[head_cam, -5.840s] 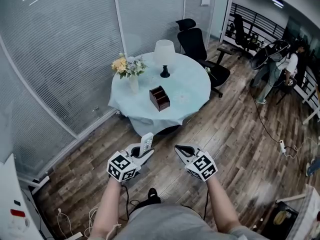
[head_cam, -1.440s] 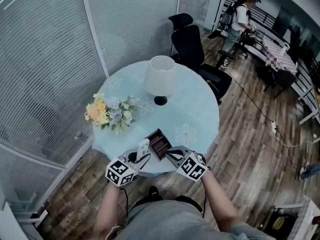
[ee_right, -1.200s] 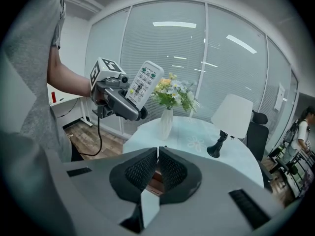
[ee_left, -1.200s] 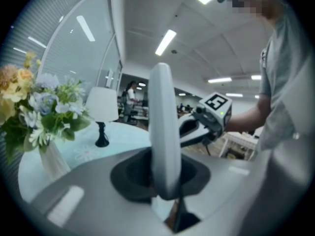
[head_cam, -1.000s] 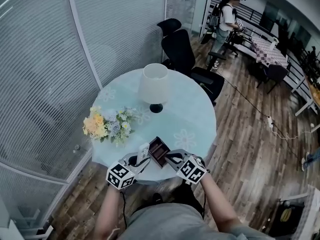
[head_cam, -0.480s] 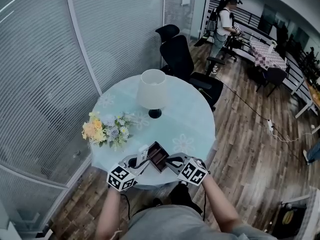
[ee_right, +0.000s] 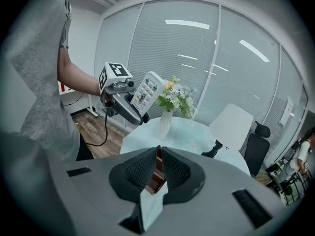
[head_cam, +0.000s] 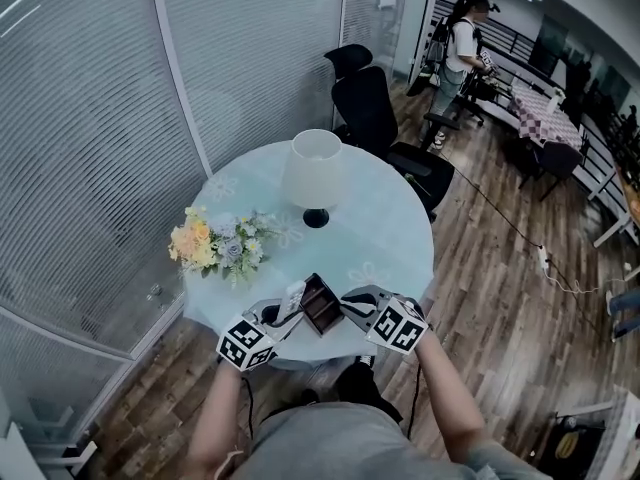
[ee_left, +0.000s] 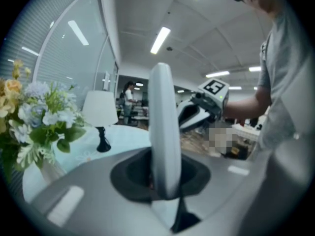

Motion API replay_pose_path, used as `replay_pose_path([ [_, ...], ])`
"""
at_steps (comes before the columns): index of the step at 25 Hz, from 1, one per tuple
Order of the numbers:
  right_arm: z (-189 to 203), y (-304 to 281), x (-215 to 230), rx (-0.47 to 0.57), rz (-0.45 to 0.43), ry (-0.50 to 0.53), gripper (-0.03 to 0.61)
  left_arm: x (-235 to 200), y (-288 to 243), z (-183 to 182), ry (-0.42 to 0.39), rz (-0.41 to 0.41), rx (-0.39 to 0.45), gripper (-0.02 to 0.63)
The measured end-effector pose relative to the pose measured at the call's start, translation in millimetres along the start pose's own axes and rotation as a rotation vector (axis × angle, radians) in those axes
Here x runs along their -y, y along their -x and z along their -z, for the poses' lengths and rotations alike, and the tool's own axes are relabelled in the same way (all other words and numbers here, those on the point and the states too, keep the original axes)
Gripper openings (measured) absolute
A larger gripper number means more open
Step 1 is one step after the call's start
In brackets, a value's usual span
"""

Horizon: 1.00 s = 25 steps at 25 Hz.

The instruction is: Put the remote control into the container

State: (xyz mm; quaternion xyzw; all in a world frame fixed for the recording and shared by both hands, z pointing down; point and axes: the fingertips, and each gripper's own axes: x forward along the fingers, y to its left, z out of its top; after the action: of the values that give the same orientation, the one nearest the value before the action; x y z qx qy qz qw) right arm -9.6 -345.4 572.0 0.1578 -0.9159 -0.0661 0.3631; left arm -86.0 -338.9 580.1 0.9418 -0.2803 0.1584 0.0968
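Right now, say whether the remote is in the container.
Out: the remote is clamped in the left gripper, beside the container the right gripper holds.

Lit brightly and coolly from above by long ceiling strips, repeated as pale streaks across the glass wall. Casts only soft, short shadows on the pale desk; leaves a mild sheen on the wooden floor. Bends straight lines hard toward every edge, fisheye fashion, and darkens to black at the corners of both gripper views. Keeps the head view sharp in the middle, slightly soft at the rim. Smears the remote control into a pale, unfocused band right at the lens in the left gripper view; likewise blurs the brown container edge in the right gripper view, with the background crisper.
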Motion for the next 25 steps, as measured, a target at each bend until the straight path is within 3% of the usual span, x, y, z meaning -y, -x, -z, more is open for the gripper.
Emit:
replay_pose_path([
  [3,-6.4,4.6,-1.8,-0.023,-0.031,0.052,0.034,1.2,-1.7,4.1,-0.029,0.005,-0.027,0.071],
  [6,-13.2,8.0,-8.3,-0.035,-0.07,0.116,0.121,4.8,-3.2,9.6,-0.079,0.018,-0.074,0.071],
  [11,-29.6,12.9,-14.9,-0.024,-0.115,0.184,0.187,12.1,-4.9,16.5,-0.177,0.054,-0.159,0.071],
  [20,-49.0,5.5,-33.9,-0.004,-0.185,0.269,0.201,29.7,-12.7,40.5,-0.375,0.119,-0.314,0.071],
  [25,-46.9,-6.3,-45.9,-0.041,-0.221,0.306,0.201,35.3,-16.6,48.1,-0.431,0.145,-0.358,0.071],
])
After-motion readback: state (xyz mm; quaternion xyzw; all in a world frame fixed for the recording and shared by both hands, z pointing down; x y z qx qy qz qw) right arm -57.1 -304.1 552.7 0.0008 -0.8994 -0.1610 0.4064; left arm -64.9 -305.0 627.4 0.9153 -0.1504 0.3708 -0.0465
